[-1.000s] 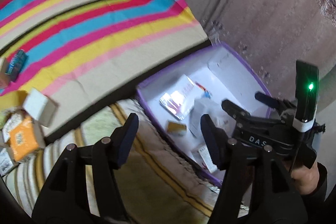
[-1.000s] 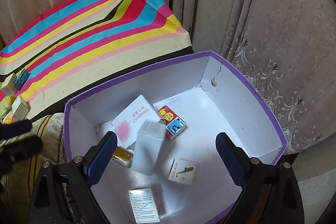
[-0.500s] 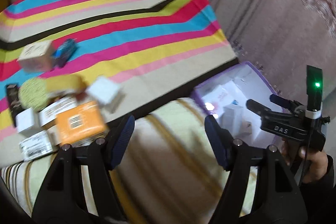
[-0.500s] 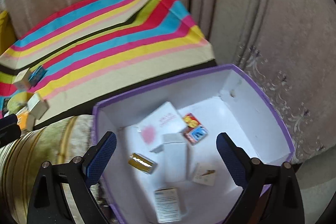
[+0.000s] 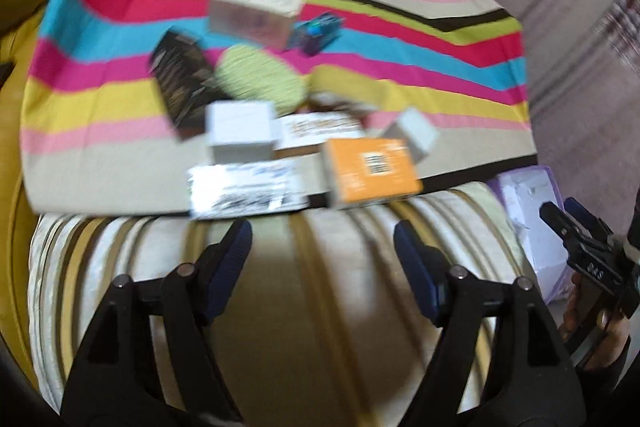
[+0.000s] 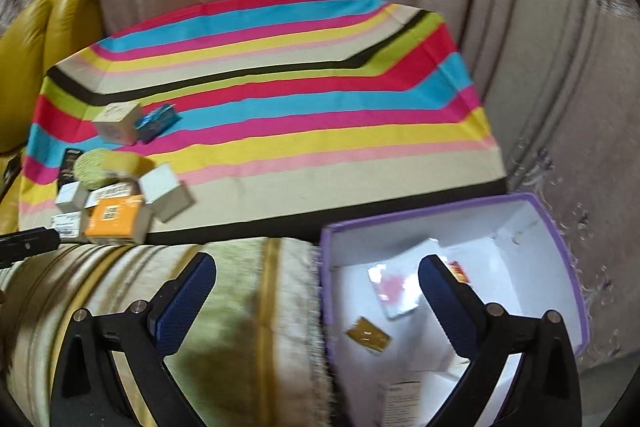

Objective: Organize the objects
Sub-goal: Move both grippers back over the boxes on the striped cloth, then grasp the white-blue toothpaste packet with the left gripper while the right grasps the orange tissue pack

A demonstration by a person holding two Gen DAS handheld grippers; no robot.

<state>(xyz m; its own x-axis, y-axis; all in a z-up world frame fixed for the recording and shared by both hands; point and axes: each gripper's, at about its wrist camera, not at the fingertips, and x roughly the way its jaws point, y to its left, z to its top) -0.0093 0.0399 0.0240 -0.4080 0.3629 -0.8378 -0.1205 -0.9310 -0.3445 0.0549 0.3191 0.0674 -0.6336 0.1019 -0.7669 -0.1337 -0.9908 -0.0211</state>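
Since the earlier frames the left gripper [image 5: 322, 247] had swung away from the purple box [image 5: 528, 215], which slid to the right edge of the left wrist view, and the cluster of small boxes came to sit at the centre of that frame; its jaws had just been opening, with nothing between them. The right gripper [image 6: 316, 291] had shifted too — the purple box [image 6: 560, 247] now lay at the lower right of its view instead of the middle — and its jaws stood spread at their widest, empty. On the striped cloth [image 5: 400, 39] lay an orange box [image 5: 370, 169], a white cube [image 5: 240, 127], a silver-printed carton [image 5: 246, 189], a black packet [image 5: 182, 83], a green round pad [image 5: 260, 79], a beige carton [image 5: 254, 13] and a small blue box [image 5: 316, 33], blurred. Inside the purple box were a white-and-pink packet [image 6: 394, 287] and a gold packet [image 6: 368, 335] — others were partly hidden. A cream striped cushion [image 6: 256, 307] lay beneath both grippers.
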